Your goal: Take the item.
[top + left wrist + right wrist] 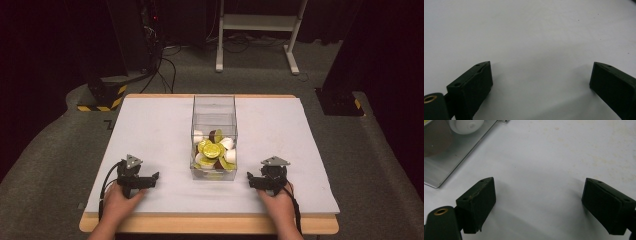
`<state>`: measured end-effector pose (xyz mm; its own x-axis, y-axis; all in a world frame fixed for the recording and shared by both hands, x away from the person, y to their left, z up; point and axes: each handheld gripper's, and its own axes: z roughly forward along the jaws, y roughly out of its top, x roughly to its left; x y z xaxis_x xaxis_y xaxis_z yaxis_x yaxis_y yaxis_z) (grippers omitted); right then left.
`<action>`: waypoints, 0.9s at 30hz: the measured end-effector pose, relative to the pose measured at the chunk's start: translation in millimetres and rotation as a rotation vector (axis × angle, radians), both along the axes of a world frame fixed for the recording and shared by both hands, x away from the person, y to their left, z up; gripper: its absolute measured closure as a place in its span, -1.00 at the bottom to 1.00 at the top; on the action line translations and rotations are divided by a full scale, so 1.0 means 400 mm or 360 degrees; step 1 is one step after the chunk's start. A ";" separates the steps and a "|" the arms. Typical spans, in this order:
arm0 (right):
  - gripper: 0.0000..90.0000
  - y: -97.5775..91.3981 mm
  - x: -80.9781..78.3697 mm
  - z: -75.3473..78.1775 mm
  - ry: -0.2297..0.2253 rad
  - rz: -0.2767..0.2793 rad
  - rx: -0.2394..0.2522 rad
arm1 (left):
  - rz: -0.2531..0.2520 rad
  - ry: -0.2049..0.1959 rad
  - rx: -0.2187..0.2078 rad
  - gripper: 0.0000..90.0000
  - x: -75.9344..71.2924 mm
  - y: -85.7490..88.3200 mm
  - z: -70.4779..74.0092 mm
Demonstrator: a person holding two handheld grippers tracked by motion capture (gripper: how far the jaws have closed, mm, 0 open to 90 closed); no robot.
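Both grippers, left gripper (151, 179) and right gripper (251, 180), rest on the table (150, 130), jaws wide, empty. Next, you likely reach the capsule box (214, 107) at 12 o'clock.

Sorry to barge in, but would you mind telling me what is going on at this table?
A person rests both hands on the white table, one gripper in each. The left gripper and right gripper both stand open and hold nothing. Between them stands a clear box partly filled with gold-lidded, white and brown capsules. Neither gripper touches it.
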<state>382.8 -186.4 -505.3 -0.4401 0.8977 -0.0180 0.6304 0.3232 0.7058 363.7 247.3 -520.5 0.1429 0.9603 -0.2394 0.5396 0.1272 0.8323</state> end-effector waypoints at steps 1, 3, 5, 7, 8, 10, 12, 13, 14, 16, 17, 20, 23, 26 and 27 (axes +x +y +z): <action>-0.74 0.000 0.000 0.000 -0.0001 0.0000 -0.0001 | 0.0000 0.0000 0.0000 -0.89 0.000 0.000 0.000; -0.74 0.000 0.000 0.000 0.0001 0.0000 0.0001 | 0.0000 0.0000 0.0000 -0.89 0.000 0.000 0.000; -0.74 0.000 0.000 0.000 0.0002 -0.0003 0.0002 | 0.0000 0.0000 0.0001 -0.89 0.000 0.000 0.000; -0.74 0.000 0.000 0.000 0.0002 0.0000 0.0002 | 0.0000 0.0000 0.0001 -0.89 0.000 0.000 0.000; -0.74 0.000 0.000 0.000 0.0005 -0.0002 0.0005 | -0.0001 0.0000 0.0001 -0.89 0.000 0.000 0.000; -0.74 0.000 0.000 0.000 0.0003 0.0000 0.0003 | -0.0001 0.0000 0.0001 -0.89 0.000 0.000 0.000; -0.74 0.000 0.000 0.000 0.0007 -0.0003 0.0004 | 0.0000 0.0000 0.0000 -0.89 0.000 0.000 0.000; -0.74 0.000 0.000 0.001 0.0009 -0.0003 0.0003 | -0.0001 0.0001 0.0001 -0.89 0.000 0.000 0.000; -0.74 0.000 0.000 0.001 0.0010 -0.0002 0.0003 | 0.0000 0.0000 0.0000 -0.89 0.000 0.000 0.000; -0.74 0.000 0.000 0.001 0.0011 -0.0004 0.0005 | 0.0000 0.0000 0.0000 -0.89 0.000 0.000 0.000; -0.74 0.000 0.000 0.001 0.0011 -0.0004 0.0004 | 0.0000 0.0000 0.0001 -0.89 0.000 0.000 0.000; -0.74 0.000 0.000 0.001 0.0009 -0.0002 0.0004 | 0.0001 -0.0001 0.0000 -0.89 0.000 0.000 0.000; -0.74 0.000 0.000 0.001 0.0009 -0.0002 0.0003 | 0.0000 0.0000 0.0000 -0.89 0.000 0.000 0.000; -0.74 0.000 0.000 0.001 0.0009 -0.0002 0.0003 | 0.0000 0.0000 0.0000 -0.89 0.000 0.000 0.000; -0.74 0.000 0.000 0.001 0.0010 -0.0002 0.0003 | 0.0000 -0.0001 -0.0001 -0.89 0.000 0.000 0.000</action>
<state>382.9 -186.5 -505.0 -0.4390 0.8984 -0.0134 0.6350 0.3208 0.7027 363.7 247.3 -520.5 0.1428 0.9602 -0.2400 0.5393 0.1278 0.8324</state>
